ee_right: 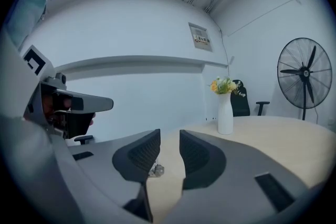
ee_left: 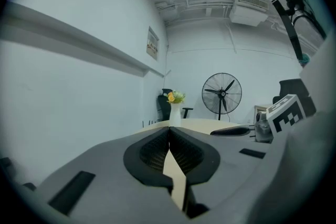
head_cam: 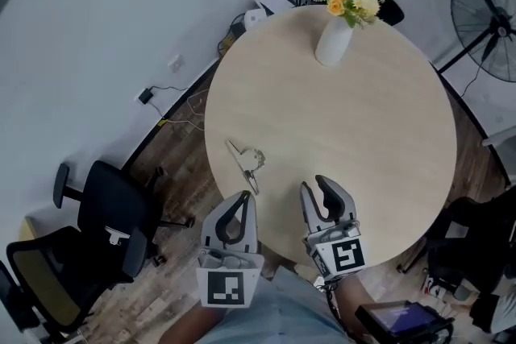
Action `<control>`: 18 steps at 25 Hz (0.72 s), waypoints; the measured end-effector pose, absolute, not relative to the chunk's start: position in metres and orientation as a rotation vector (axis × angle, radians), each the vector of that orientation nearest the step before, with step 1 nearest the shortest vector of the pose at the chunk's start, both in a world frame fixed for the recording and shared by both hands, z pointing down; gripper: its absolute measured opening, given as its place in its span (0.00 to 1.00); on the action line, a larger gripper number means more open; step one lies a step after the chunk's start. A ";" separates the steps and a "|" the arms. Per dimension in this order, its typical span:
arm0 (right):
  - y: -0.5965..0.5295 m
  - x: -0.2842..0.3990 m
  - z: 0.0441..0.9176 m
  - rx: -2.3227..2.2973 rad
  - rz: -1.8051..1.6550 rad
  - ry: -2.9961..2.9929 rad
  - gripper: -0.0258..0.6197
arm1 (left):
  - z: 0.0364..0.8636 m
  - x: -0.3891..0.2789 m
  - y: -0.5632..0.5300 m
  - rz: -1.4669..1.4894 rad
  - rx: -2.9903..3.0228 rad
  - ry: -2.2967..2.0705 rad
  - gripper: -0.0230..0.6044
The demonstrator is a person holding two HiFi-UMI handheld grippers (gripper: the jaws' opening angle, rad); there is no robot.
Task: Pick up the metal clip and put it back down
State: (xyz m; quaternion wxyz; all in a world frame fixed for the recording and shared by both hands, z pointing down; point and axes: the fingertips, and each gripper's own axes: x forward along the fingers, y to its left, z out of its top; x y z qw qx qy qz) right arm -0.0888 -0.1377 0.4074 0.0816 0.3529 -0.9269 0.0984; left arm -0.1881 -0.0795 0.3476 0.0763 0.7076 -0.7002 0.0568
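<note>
I'm hovering before pickup: right hand-held gripper (head_cam: 314, 186) gaping empty, left hand-held gripper (head_cam: 244, 197) pinched together. The next move calls for reaching to the metal clip (head_cam: 248, 160) at ten o'clock.

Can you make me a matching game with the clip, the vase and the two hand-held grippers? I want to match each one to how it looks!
Things:
1. clip
2. vase
3. left hand-held gripper
4. right hand-held gripper

States:
A. jaws apart, empty
B. lying flat
C. jaws together
D. standing upright

Pairs: 1-B, 2-D, 3-C, 4-A
</note>
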 end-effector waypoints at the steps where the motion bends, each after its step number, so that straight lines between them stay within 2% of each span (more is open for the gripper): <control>1: -0.131 -0.076 0.397 1.068 0.270 -2.773 0.24 | 0.340 -0.173 -0.077 0.168 2.159 -2.094 0.07; 10: -0.082 0.039 0.333 1.312 0.075 -2.789 0.14 | 0.285 -0.072 -0.048 0.108 2.347 -2.060 0.07; 18: -0.065 0.115 0.308 1.498 -0.047 -2.764 0.13 | 0.268 -0.005 -0.042 0.069 2.470 -1.988 0.07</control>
